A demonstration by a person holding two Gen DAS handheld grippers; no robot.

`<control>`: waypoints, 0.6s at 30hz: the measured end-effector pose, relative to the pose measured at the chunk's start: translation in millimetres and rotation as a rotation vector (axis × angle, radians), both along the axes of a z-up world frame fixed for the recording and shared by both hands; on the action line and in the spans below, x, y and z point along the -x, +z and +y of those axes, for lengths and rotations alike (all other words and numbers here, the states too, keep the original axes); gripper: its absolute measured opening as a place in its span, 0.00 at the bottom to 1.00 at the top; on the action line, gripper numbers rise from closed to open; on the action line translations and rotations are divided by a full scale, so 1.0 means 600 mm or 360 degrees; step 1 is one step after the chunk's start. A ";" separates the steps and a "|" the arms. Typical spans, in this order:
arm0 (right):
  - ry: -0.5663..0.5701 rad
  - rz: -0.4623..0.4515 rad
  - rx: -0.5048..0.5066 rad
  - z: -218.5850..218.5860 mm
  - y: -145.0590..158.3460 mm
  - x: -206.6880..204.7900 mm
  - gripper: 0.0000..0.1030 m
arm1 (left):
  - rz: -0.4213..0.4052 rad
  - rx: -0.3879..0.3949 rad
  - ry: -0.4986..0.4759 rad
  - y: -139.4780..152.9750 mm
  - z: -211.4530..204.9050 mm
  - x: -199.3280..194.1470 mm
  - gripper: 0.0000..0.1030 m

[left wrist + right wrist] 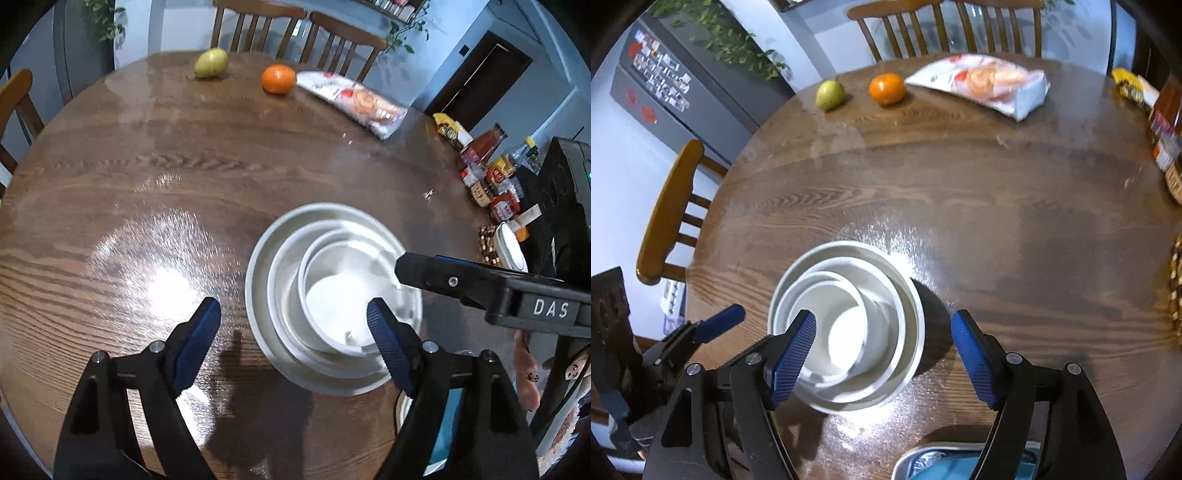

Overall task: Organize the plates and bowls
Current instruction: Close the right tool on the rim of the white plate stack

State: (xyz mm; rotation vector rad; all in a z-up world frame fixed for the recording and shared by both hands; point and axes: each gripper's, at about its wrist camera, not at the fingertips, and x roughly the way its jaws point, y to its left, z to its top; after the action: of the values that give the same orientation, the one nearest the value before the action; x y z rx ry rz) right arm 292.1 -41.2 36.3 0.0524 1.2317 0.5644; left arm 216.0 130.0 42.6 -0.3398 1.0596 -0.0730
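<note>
Where the wood grain catches the glare, near the tabletop's near edge: nested white bowls (846,332), stacked on the round table (184,166).
Stack: largest bowl outermost, two or three smaller ones seated inside, off-centre toward one side; innermost well bare and white, holding nothing visible.
Second dish: blue-patterned plate (934,463) at the very near edge, partly hidden under the right gripper's arm; contents not discernible.
Left gripper (295,325): fingers wide apart, gripping nothing; right-hand pad over the stack's near rim, contact not certain; left-hand pad above bare wood.
Right gripper (882,354): fingers wide apart, gripping nothing; left-hand pad over the stack's inner bowls, right-hand pad clear of the rim over bare wood. Seen from the left wrist as a black finger (443,277) reaching across the stack's right rim.
Far edge: pear (210,62) and orange (279,78) near each other, white snack bag (354,101) just beside the orange.
Right edge: crowded row of jars and sauce bottles (487,177), a woven trivet (489,245) with a white dish (511,247) beside it, a black appliance (561,206) behind.
Open room: broad stretch of bare wood between the stack and the fruit, and left of the stack out to the tabletop's left edge.
Surroundings: wooden chairs (670,214) at the left and far edges.
</note>
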 end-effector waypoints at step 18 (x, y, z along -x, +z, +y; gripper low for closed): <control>-0.0037 0.0268 -0.0216 0.010 -0.089 -0.019 0.74 | 0.0030 0.0027 -0.0002 -0.044 -0.015 -0.016 0.78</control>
State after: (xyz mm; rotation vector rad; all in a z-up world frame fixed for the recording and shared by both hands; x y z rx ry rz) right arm 303.3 -35.1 -16.9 0.2323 1.3529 0.6325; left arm 225.6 120.8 16.0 -0.3556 1.0786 -0.0799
